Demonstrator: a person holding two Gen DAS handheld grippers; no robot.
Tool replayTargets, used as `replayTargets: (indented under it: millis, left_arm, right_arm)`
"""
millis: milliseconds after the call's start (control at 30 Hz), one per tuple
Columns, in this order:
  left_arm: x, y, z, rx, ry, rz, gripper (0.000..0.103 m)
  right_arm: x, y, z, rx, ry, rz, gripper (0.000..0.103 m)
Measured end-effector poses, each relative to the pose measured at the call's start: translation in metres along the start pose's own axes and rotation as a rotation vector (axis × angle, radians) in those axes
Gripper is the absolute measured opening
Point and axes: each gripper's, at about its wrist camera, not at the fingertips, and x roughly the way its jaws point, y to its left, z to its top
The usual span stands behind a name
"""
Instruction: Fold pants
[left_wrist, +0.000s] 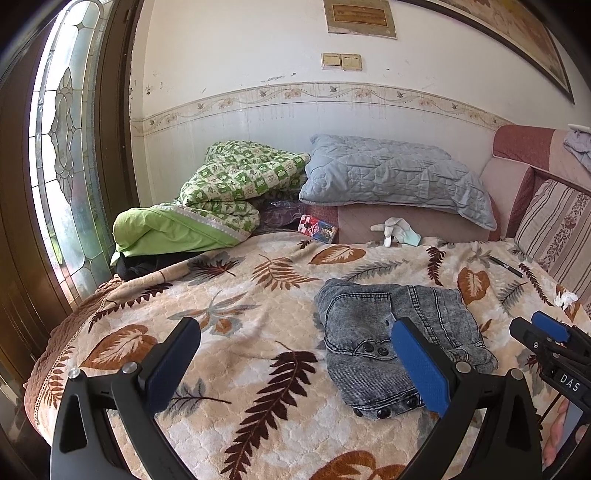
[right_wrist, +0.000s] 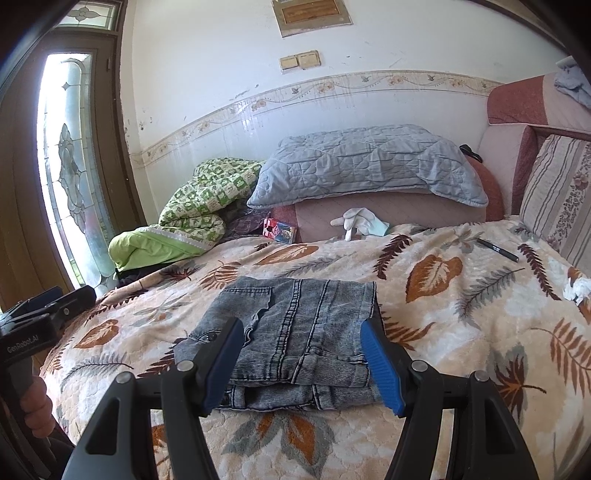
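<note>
My left hand-held gripper (left_wrist: 295, 358) is wide open, nothing btwn the fingers, held level above the bed (left_wrist: 229, 369) and aimed fwd toward the far wall. Its right finger (left_wrist: 419, 363) overlaps the jeans' left part in the left wrist view; can't tell if it touches the fabric.

My right hand-held gripper (right_wrist: 303, 360) is open too, jaws spread w/ the jeans (right_wrist: 295, 332) lying btwn them, not pinched. It sits low and near, pointing fwd. In the left view it shows at the right edge (left_wrist: 546, 332), just right of the jeans.

The jeans (left_wrist: 399, 343) lie folded into a compact stack on the leaf-print blanket (right_wrist: 461, 314), near edge of the bed, roughly centre. Dark buttons show on the left side.

Far end of the bed: grey pillow (right_wrist: 369, 166), green checked quilt (right_wrist: 207, 199) to its left, white glove (right_wrist: 358, 219), small red box (right_wrist: 279, 229). A black pen (right_wrist: 496, 250) lies far right on the blanket. Striped cushion (right_wrist: 561, 199) at right; glass door (right_wrist: 70, 173) at left.
</note>
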Motion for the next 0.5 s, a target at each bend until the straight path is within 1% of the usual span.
replayTargets:
  millis: [500]
  left_arm:
    - [0.012, -0.011, -0.001, 0.019, 0.021, -0.006, 0.103]
  right_arm:
    - [0.006, -0.016, 0.003, 0.036, 0.004, 0.003, 0.069]
